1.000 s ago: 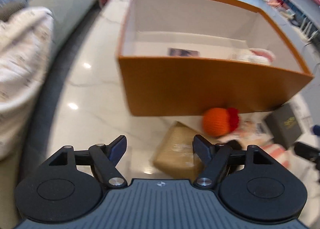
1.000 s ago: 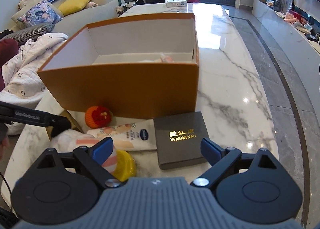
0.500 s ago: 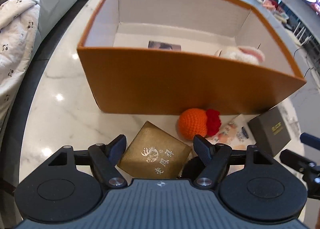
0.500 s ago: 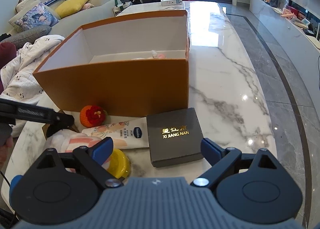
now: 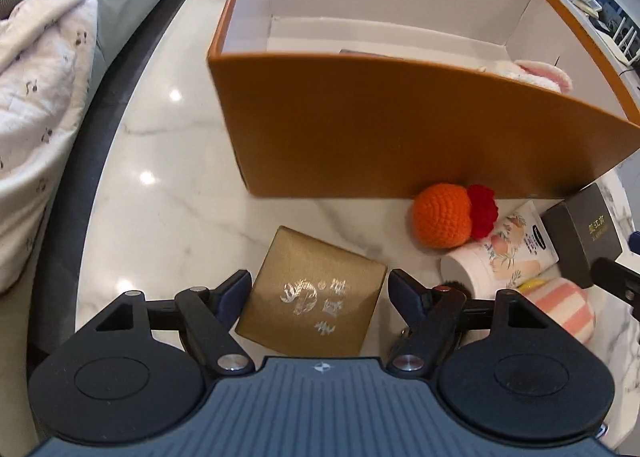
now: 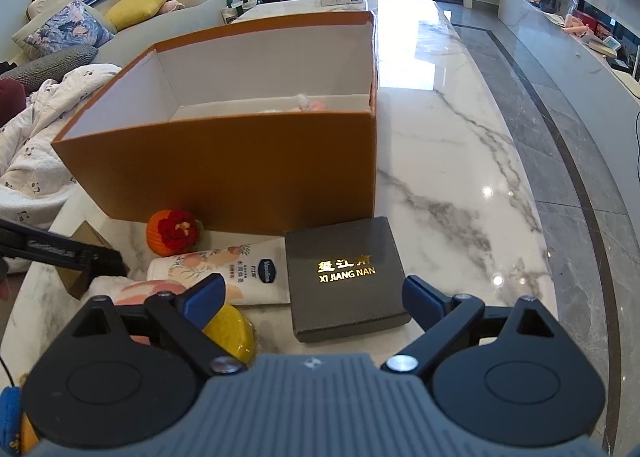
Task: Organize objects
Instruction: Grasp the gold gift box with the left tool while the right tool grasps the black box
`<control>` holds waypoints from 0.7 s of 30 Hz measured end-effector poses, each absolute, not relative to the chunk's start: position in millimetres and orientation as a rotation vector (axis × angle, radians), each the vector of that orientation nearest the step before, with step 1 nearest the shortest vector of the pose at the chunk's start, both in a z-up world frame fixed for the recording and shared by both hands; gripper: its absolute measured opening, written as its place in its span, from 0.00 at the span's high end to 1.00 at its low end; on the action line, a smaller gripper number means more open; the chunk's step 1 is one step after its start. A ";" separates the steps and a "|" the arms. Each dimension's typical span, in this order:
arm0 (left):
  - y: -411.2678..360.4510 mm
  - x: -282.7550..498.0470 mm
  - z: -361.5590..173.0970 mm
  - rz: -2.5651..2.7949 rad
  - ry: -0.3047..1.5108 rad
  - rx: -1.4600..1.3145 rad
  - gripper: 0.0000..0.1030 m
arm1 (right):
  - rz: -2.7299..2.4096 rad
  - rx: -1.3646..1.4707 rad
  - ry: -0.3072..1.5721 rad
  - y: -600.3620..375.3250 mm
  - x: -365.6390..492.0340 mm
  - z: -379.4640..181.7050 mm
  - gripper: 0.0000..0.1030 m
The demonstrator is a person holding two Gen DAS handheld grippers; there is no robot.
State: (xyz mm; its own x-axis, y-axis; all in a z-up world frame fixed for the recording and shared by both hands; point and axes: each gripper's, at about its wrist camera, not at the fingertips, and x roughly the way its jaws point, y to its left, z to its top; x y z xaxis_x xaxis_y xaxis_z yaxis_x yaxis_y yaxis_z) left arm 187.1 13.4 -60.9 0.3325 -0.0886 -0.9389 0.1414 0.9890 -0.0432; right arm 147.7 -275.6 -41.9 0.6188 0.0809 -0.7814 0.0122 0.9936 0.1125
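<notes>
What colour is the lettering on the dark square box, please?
Gold, on the dark square box; clearest in the right wrist view.

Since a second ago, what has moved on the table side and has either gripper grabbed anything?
The left gripper has swung down over the gold box, which now lies between its open, slightly widened jaws, not gripped. The right gripper has crept closer to the black box, jaws open. Nothing was taken or released. The orange box, crochet orange and lotion tube stayed put.
</notes>
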 end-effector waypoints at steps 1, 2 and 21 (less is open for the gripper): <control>15.1 184.1 -61.6 -0.151 1.225 0.054 0.14 | 0.032 0.106 0.909 -275.5 149.9 -45.1 0.07; 15.8 182.1 -61.8 -0.155 1.219 0.059 0.14 | 0.026 0.101 0.916 -275.8 152.3 -48.6 0.07; 22.3 175.1 -77.2 -0.157 1.188 0.056 0.18 | 0.019 0.093 0.950 -286.9 182.7 -80.4 0.18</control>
